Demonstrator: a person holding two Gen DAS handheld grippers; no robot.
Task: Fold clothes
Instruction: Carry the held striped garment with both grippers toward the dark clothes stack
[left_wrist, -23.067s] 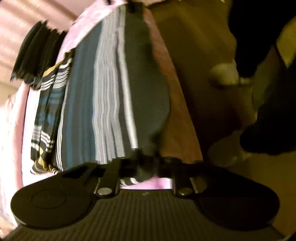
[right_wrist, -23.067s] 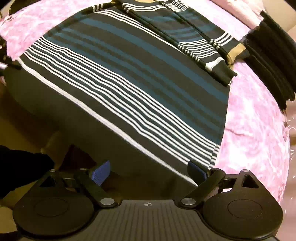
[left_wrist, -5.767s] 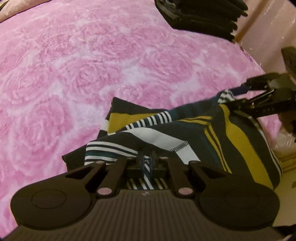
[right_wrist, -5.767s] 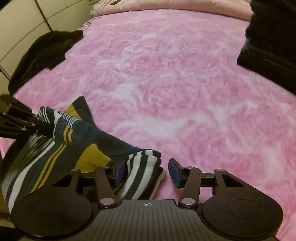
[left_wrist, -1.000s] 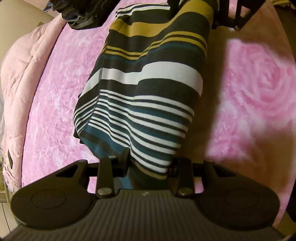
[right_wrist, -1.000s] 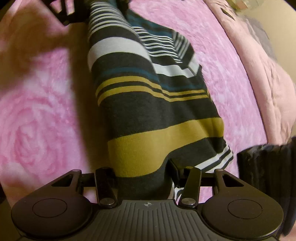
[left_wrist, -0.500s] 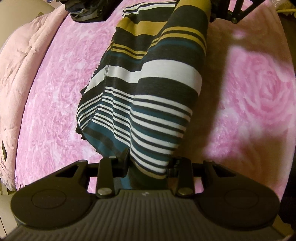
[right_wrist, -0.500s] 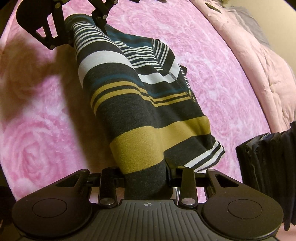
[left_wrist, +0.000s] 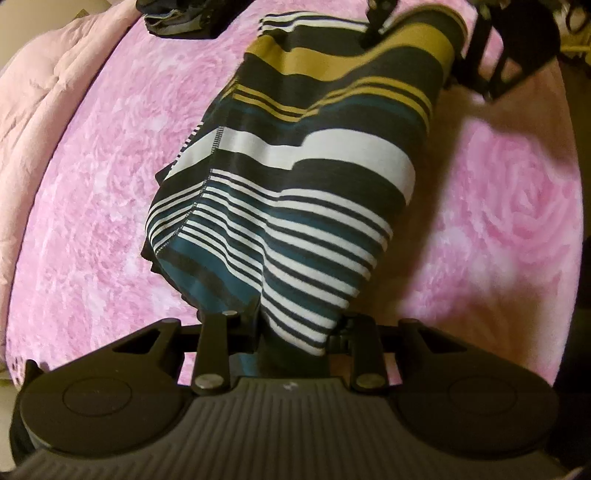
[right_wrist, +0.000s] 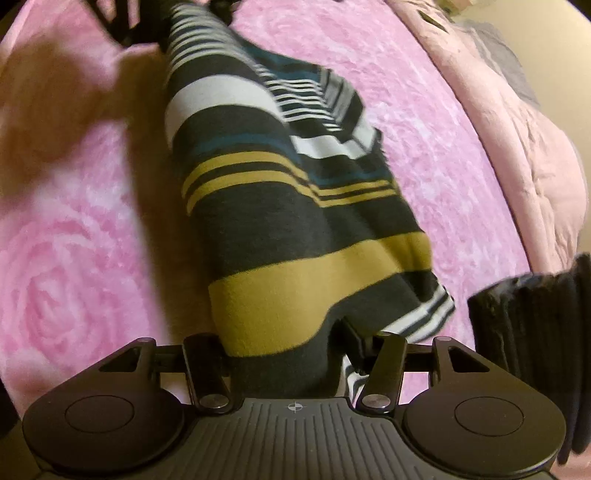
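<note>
A striped garment (left_wrist: 295, 184) in black, white, teal and mustard is folded into a long strip and stretches between my two grippers over the pink rose-pattern blanket (left_wrist: 92, 221). My left gripper (left_wrist: 295, 336) pinches the thin-striped end, and its jaws are closing on the bunched cloth. In the right wrist view the mustard-banded end of the garment (right_wrist: 295, 221) runs between the fingers of my right gripper (right_wrist: 284, 343). Those jaws are opening: the right pad stands a little off the cloth, which still lies between them. One long edge of the strip rests on the blanket (right_wrist: 74, 258).
A stack of folded black clothes (right_wrist: 528, 332) sits close to the right of my right gripper. A dark pile of clothes (left_wrist: 177, 18) lies at the far edge. A pale pink quilt (left_wrist: 44, 110) borders the blanket on one side.
The right gripper's jaws have spread wider around the mustard end. The left jaws have narrowed a little on the striped end. Both hands have stayed about where they were.
</note>
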